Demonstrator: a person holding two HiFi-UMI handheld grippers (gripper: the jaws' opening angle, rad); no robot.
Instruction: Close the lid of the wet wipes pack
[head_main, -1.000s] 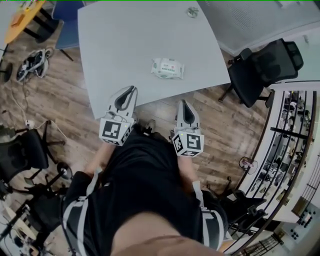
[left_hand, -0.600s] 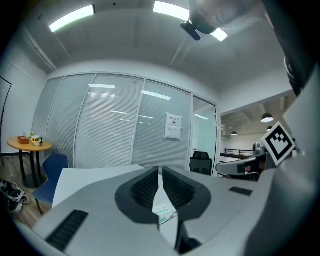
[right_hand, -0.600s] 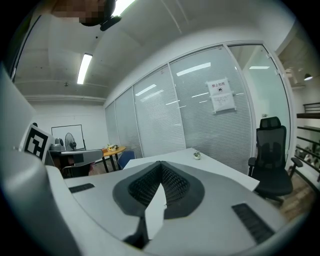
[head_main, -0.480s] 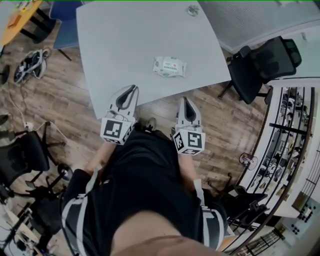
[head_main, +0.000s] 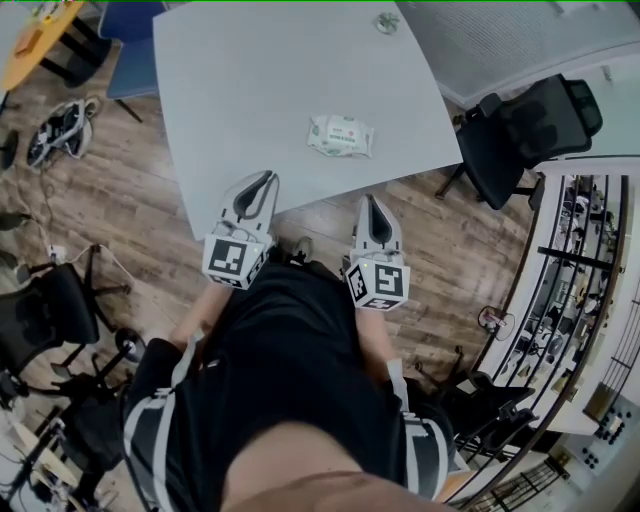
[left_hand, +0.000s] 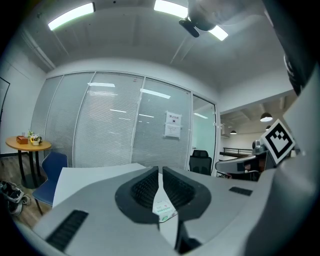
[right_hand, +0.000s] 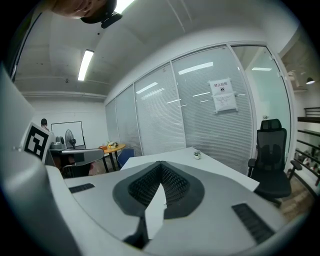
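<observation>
I see the wet wipes pack (head_main: 339, 136) lying flat on the tabletop (head_main: 260, 90), close to its right edge and a little back from the near edge, with the printed side up. I judge this place is chosen so that both tools can reach it from where the person stands.

The left gripper (head_main: 264, 178) hangs over the near edge of the tabletop and points toward the pack. Its jaws stand a thin slit apart with nothing between them, and through this slit its own camera looks straight at the pack. The right gripper (head_main: 368, 202) hangs just outside the near edge, well apart from the pack, with its jaws fully together and empty.

The lid is too small for me to read. The pack looks flat and I see no raised flap, but I cannot say if the lid is shut or slightly open.
</observation>
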